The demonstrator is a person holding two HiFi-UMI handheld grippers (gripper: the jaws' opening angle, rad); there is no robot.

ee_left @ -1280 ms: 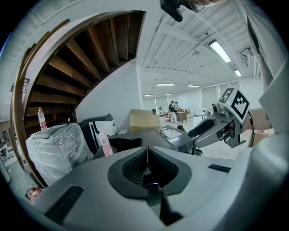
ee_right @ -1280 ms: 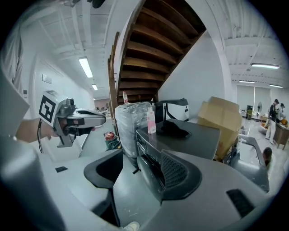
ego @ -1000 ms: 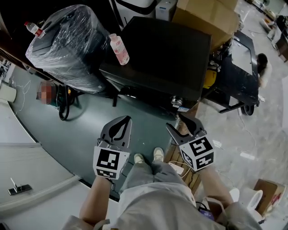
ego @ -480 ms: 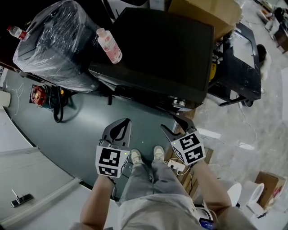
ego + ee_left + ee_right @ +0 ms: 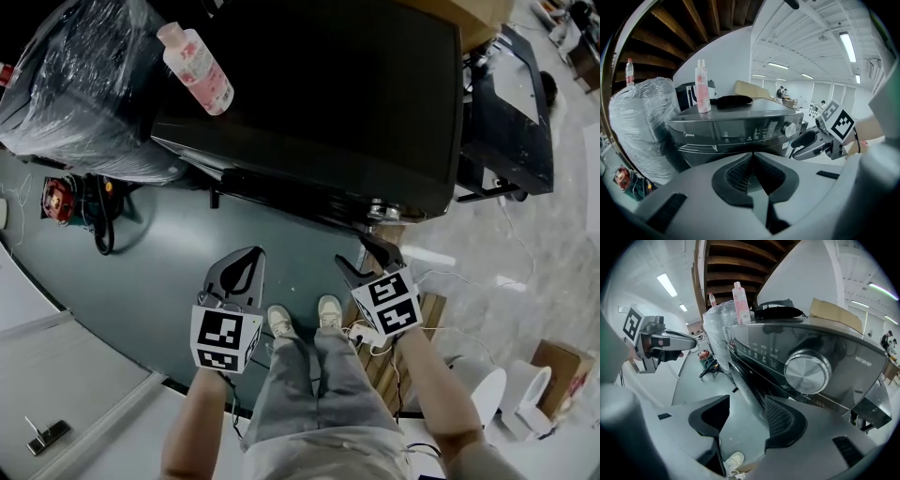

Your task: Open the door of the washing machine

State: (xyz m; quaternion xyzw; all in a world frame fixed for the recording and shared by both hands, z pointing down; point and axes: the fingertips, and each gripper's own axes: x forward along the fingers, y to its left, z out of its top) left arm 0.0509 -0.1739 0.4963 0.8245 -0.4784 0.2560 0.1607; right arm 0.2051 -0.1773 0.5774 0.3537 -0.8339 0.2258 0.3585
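The dark grey washing machine [image 5: 328, 84] stands in front of me, its top filling the head view. The left gripper view shows its control panel [image 5: 740, 131] and knob [image 5: 789, 129]. In the right gripper view the knob [image 5: 807, 372] is close, and the round door's rim [image 5: 743, 385] curves down below the panel. My left gripper [image 5: 246, 258] hangs before the machine's left front, pads [image 5: 740, 171] together with nothing between them. My right gripper [image 5: 364, 255] is near the front right corner, open, its pads [image 5: 785, 423] apart; between them I see floor and the door's edge, untouched.
A pink bottle [image 5: 197, 67] and a black cloth [image 5: 733, 99] lie on the machine's top. A plastic-wrapped appliance [image 5: 75, 94] stands to its left, a black cart [image 5: 511, 103] to its right. A cable and power strip [image 5: 370, 336], a cardboard box [image 5: 561, 366] and my feet [image 5: 300, 319] are on the floor.
Both grippers have sunk in front of the washing machine. The head view has closed in, so the machine's top looks larger and nearer. The jaws look unchanged.
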